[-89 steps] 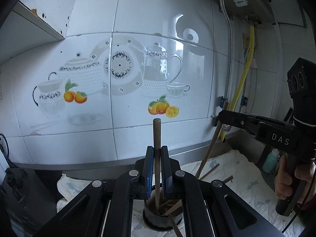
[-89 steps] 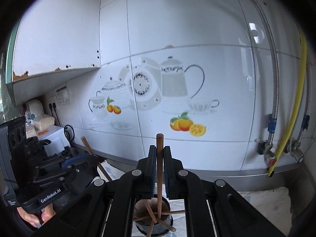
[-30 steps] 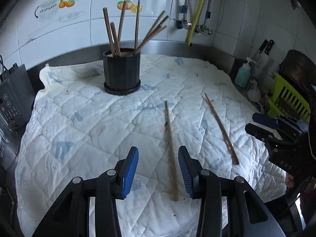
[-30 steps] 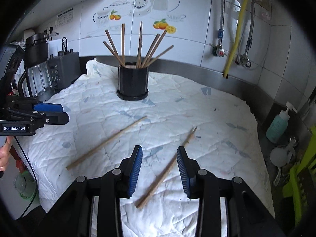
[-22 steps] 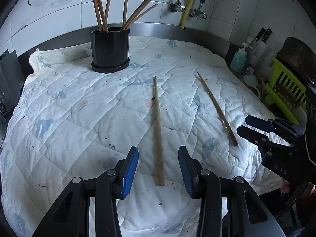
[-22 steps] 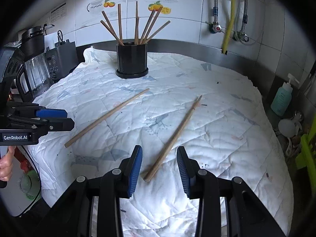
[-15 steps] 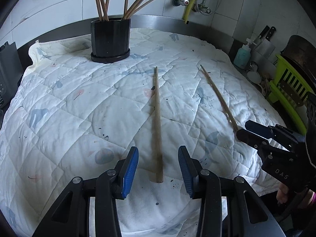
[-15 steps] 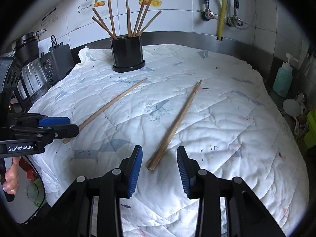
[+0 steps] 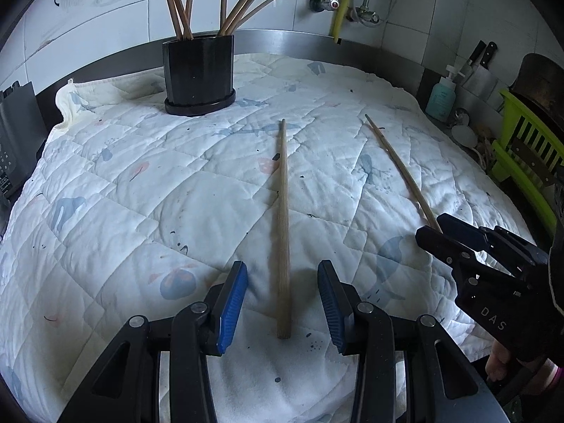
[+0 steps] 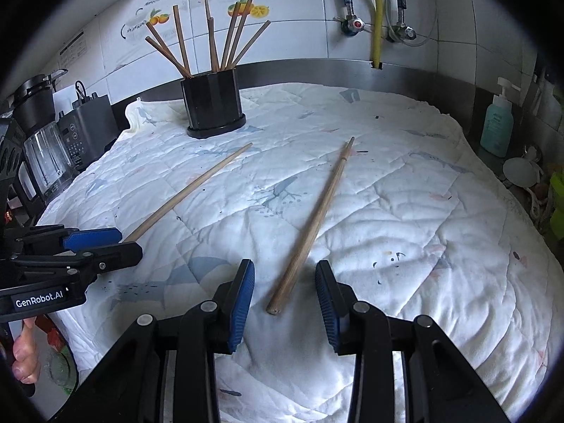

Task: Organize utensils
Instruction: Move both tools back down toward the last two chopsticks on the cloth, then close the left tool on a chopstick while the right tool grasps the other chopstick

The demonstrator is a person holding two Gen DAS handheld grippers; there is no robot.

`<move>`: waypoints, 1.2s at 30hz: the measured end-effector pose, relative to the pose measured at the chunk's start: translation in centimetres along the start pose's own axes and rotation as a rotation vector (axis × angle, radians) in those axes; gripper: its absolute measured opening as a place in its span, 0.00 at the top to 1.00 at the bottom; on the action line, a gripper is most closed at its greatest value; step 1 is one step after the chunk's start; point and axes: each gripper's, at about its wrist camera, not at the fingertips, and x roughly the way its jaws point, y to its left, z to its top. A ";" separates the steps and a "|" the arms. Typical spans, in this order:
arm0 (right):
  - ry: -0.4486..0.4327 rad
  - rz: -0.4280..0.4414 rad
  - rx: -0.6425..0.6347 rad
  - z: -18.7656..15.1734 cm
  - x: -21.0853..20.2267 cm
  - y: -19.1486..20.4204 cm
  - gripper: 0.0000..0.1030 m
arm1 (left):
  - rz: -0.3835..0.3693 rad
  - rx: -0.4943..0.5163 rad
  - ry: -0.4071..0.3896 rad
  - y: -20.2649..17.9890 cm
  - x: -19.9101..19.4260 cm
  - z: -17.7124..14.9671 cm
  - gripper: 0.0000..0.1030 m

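Two loose wooden chopsticks lie on a white quilted cloth (image 9: 141, 190). My left gripper (image 9: 282, 275) is open, its blue pads on either side of the near end of the left chopstick (image 9: 283, 211). My right gripper (image 10: 283, 275) is open around the near end of the right chopstick (image 10: 317, 218). A black holder (image 9: 199, 70) with several upright chopsticks stands at the back; it also shows in the right wrist view (image 10: 213, 105). The right gripper (image 9: 444, 236) appears at the right of the left wrist view, by the right chopstick (image 9: 398, 169). The left gripper (image 10: 105, 243) appears at the left of the right wrist view.
A blender (image 10: 42, 141) and a black appliance (image 10: 88, 130) stand at the left edge. A soap bottle (image 10: 497, 123) and a green dish rack (image 9: 521, 155) with knives are at the right. A tiled wall with pipes (image 10: 377, 17) rises behind.
Both grippers released chopsticks into the holder, pulled back and came down low over the cloth. Each open gripper has closed in on the near end of a loose chopstick.
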 end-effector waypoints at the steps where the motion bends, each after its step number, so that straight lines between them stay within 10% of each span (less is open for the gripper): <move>1: -0.008 -0.013 -0.005 -0.1 0.0 0.1 0.63 | 0.005 0.004 -0.005 -0.1 0.1 0.0 0.57; 18: -0.043 -0.050 -0.005 0.1 0.2 -0.5 0.89 | 0.023 0.065 -0.069 -0.5 0.5 -0.3 0.92; 36: -0.042 -0.048 -0.020 -0.1 0.0 -0.6 0.90 | -0.058 -0.018 -0.077 1.2 0.5 -0.3 0.89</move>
